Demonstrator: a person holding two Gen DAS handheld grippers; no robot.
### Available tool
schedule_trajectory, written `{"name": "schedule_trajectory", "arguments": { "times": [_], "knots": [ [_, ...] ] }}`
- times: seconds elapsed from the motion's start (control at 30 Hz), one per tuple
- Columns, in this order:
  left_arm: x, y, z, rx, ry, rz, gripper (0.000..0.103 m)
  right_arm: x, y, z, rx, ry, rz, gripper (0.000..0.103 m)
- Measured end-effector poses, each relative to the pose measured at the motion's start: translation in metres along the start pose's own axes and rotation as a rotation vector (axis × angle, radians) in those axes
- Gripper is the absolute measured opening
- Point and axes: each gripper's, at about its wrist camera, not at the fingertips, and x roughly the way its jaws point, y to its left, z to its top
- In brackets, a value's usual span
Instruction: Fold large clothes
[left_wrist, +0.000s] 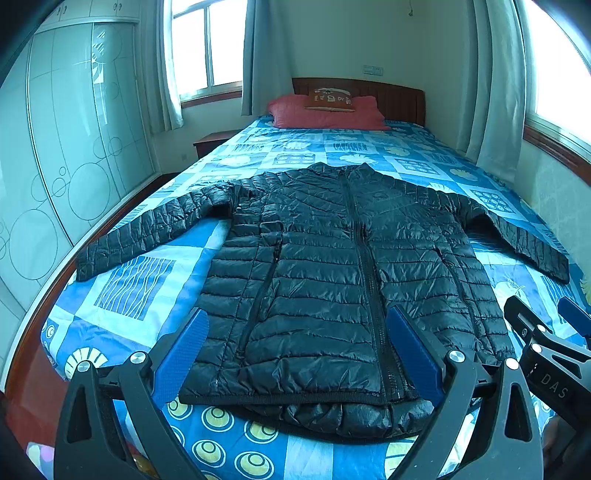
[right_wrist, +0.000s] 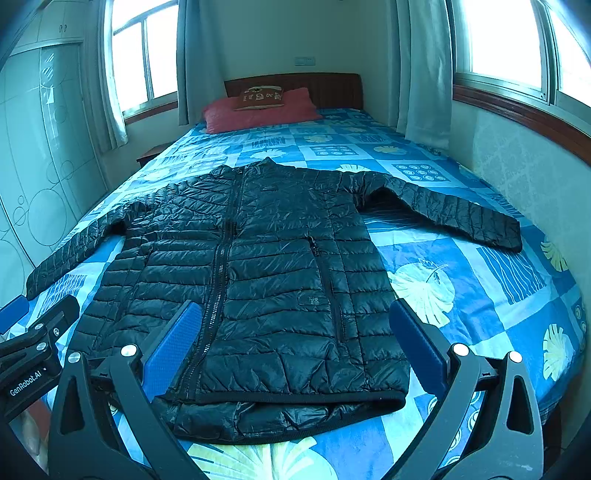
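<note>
1. My left gripper (left_wrist: 299, 354) stands wide open, its two blue pads (left_wrist: 181, 354) spread far apart. Nothing is between them. It hangs over the near hem of the jacket, and I cannot tell whether the pads touch the fabric.

2. My right gripper (right_wrist: 295, 350) is just as wide, blue pads (right_wrist: 171, 350) well apart and holding nothing. It also sits above the near hem, a little to the right of the left one. Each tool shows at the edge of the other's view.

3. One black quilted jacket (left_wrist: 332, 266) lies flat and front-up on the bed (left_wrist: 122, 280), roughly in the middle of the cover. It is zipped shut.

4. Its long axis runs near to far: the hem points toward me at the near end of the bed, and the collar (left_wrist: 341, 168) points toward the headboard (left_wrist: 399, 99).

5. Two sleeves are spread out. The left sleeve (left_wrist: 147, 232) slants out to the left and toward me, its cuff close to the left edge of the bed. The right sleeve (right_wrist: 454, 214) slants out to the right, its cuff near the wall side.

6. The near hem is rumpled, with a second layer of the shell showing beneath the front edge.

7. At the far end I count one red pillow (left_wrist: 325, 114) and one small brown cushion (left_wrist: 330, 99) resting on top of it.

8. The cover is a single blue patchwork print with leaf and circle patterns.
</note>
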Motion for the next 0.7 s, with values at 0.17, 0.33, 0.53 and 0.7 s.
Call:
{"name": "schedule_trajectory", "arguments": {
  "times": [0.17,0.33,0.53,0.7],
  "knots": [
    [0.0001,0.0004,-0.0008,-0.001,0.000,-0.001,0.096,0.0006,0.0003,-0.0004,-0.002,0.000,0.000,0.101],
    [0.0001,0.0001,-0.0019,-0.003,0.002,-0.001,0.096,-0.0002,0.0014,-0.0009,-0.001,0.001,0.000,0.101],
    [0.0013,0.0013,-0.0031,-0.004,0.004,-0.003,0.096,-0.0001,0.0013,-0.0011,-0.002,0.000,0.001,0.101],
    [0.0015,0.0013,-0.0063,-0.008,0.006,-0.002,0.096,0.0000,0.0016,-0.0013,-0.003,0.000,0.001,0.101]
  ]
}}
